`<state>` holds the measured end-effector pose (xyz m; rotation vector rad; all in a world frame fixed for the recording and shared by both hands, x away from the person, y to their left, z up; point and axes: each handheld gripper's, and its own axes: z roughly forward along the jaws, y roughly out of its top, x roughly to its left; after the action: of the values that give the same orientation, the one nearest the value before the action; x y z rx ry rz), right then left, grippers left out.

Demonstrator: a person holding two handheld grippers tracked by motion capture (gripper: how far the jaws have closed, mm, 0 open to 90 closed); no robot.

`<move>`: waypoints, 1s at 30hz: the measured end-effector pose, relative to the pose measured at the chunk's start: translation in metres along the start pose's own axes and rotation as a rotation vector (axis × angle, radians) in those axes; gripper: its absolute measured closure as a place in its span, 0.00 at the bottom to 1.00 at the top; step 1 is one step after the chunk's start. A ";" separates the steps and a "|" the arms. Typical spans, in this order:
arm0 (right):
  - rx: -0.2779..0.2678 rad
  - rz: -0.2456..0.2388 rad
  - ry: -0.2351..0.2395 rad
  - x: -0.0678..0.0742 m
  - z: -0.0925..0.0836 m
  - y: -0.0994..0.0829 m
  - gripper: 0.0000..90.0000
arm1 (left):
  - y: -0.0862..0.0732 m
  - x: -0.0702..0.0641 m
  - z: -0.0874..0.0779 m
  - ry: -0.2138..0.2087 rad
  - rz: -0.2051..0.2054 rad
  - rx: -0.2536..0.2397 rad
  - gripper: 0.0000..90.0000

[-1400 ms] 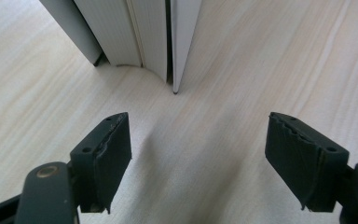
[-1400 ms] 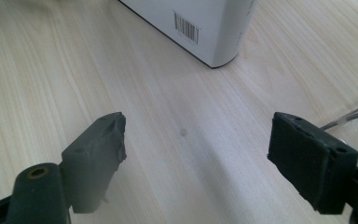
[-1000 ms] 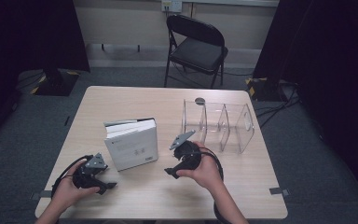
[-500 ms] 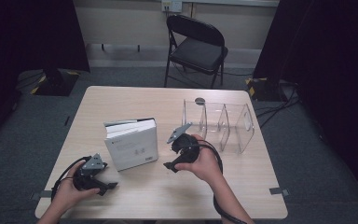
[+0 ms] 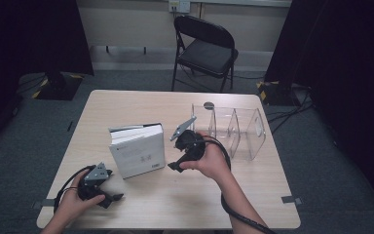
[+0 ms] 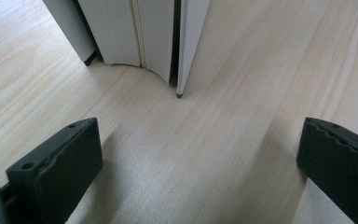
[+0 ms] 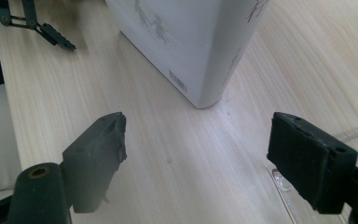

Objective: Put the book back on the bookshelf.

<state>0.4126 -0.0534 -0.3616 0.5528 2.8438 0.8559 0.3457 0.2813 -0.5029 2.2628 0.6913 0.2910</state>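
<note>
A thick white book [image 5: 137, 150] stands upright on the wooden table [image 5: 141, 105], left of centre. My left gripper [image 5: 113, 187] rests near the front left edge, pointing at the book. Its jaws have just been opening and now stand wide with nothing between them; in the left gripper view [image 6: 198, 158] the book's lower edge [image 6: 144, 37] lies ahead. My right gripper [image 5: 174, 152] is held above the table just right of the book, open and empty. In the right gripper view [image 7: 200, 154] the book's spine corner [image 7: 191, 42] is straight ahead.
A clear plastic rack [image 5: 233, 129] with upright dividers stands at the right, behind my right hand; its edge [image 7: 354, 135] shows at the lower right of the right gripper view. A black folding chair [image 5: 204, 48] stands beyond the table. Dark curtains flank the room.
My right gripper has risen and drifted slightly away from the front edge, staying beside the book. My left hand has stayed in place.
</note>
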 end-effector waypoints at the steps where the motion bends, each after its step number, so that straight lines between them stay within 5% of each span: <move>1: 0.000 -0.001 0.002 0.000 0.000 0.001 0.20 | 0.000 0.000 0.000 -0.005 -0.006 -0.001 0.00; 30: -0.001 -0.024 0.014 -0.014 -0.008 0.046 0.20 | 0.000 0.000 -0.001 -0.009 -0.002 0.005 0.00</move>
<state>0.4381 -0.0270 -0.3297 0.5139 2.8562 0.8613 0.3456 0.2817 -0.5025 2.2671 0.6904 0.2783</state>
